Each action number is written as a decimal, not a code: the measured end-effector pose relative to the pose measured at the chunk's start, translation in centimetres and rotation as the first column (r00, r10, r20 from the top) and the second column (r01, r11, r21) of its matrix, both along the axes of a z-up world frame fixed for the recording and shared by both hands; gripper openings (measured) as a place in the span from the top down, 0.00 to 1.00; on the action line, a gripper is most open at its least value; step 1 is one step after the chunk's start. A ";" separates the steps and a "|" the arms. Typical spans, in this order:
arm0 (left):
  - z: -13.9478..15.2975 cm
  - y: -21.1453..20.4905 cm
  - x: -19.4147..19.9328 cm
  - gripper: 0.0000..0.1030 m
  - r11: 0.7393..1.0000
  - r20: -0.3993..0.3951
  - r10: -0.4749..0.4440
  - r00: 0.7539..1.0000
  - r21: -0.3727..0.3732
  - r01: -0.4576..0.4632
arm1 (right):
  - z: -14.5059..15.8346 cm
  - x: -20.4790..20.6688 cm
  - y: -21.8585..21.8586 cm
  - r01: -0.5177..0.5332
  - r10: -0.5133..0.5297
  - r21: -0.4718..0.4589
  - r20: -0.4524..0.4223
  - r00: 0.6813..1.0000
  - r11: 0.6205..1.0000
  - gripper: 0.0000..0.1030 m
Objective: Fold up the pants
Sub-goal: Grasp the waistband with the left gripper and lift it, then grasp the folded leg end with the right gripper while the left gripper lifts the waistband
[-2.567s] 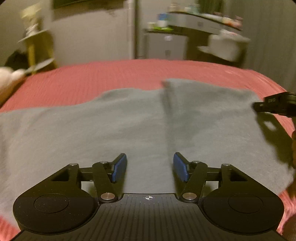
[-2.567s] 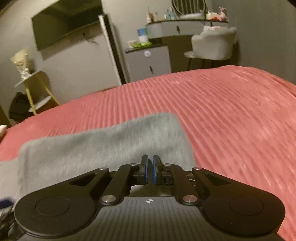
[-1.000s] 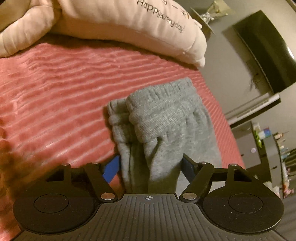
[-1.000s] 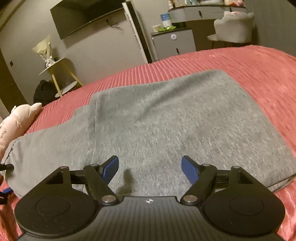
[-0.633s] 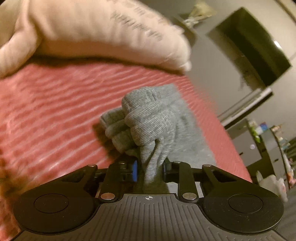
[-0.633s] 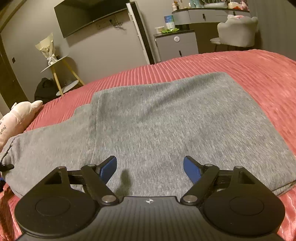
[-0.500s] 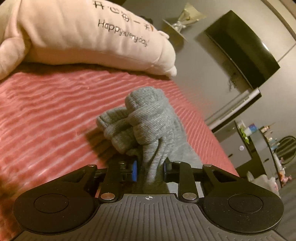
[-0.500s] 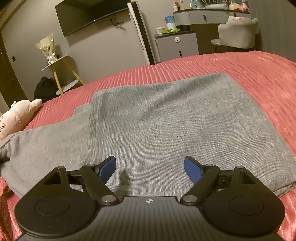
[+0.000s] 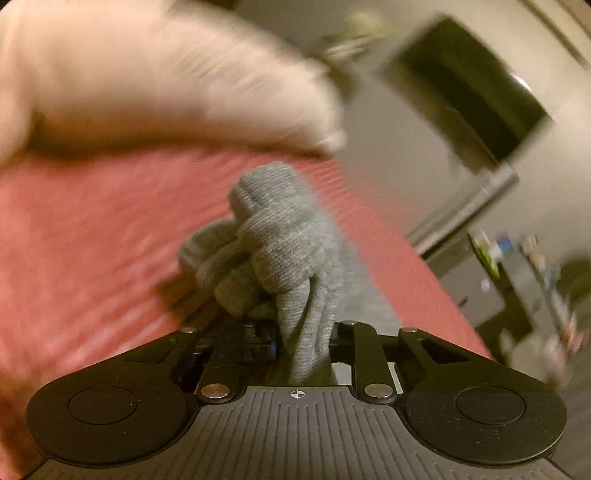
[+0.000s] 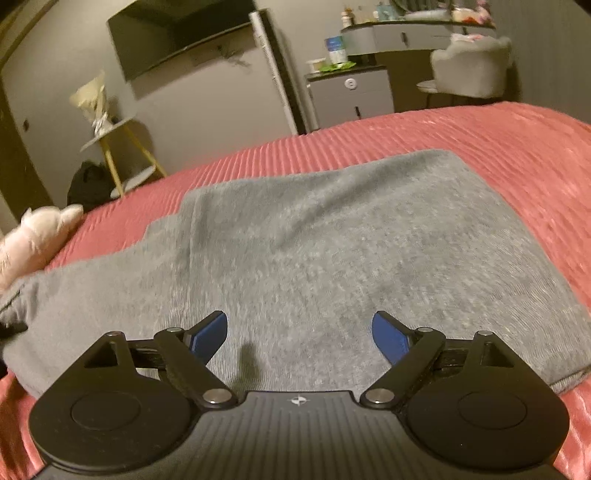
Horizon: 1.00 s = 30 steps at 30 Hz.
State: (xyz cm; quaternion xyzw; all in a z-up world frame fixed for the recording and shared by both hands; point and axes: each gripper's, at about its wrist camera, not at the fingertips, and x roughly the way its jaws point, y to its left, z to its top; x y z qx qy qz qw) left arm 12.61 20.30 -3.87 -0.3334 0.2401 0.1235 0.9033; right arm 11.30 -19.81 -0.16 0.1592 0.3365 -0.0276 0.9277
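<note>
Grey sweatpants [image 10: 332, 251] lie folded lengthwise across a pink ribbed bedspread [image 10: 517, 147]. In the left wrist view my left gripper [image 9: 303, 341] is shut on the bunched waistband end of the pants [image 9: 273, 243] and holds it raised off the bed. In the right wrist view my right gripper [image 10: 299, 332] is open and empty, hovering just above the near edge of the flat pants. The left gripper's tip barely shows at the far left edge of that view, by the waistband.
A large pale pink plush pillow [image 9: 155, 81] lies on the bed just beyond the waistband; it also shows in the right wrist view [image 10: 33, 236]. Beyond the bed stand a yellow-legged side table [image 10: 118, 147], a wall TV [image 10: 181, 33], a grey cabinet [image 10: 351, 96] and a chair [image 10: 472, 66].
My left gripper closed on the waistband about half a second ago and is now lifting it, with motion blur. My right gripper has stayed open over the pants, shifting only slightly.
</note>
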 end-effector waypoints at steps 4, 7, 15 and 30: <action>4.4 -5.5 -1.0 0.79 0.958 0.079 -0.146 0.986 0.260 0.121 | 0.3 -0.5 -1.4 0.055 -0.057 0.072 0.026 0.998 0.996 0.16; 6.8 -10.4 -1.4 0.79 0.896 0.109 -0.284 0.953 0.384 0.223 | 0.3 -0.6 -2.1 0.085 -0.089 0.107 0.035 0.995 0.991 0.16; 5.6 -25.3 -0.6 0.73 0.668 -0.047 -0.592 0.804 0.530 0.523 | 0.7 -1.3 -3.6 0.147 -0.162 0.187 0.066 0.985 0.971 0.16; 5.3 -20.5 -4.6 0.03 0.633 -0.223 -0.548 0.806 0.520 0.574 | -0.6 -0.5 -4.7 0.013 -0.044 0.459 0.058 0.997 0.888 0.16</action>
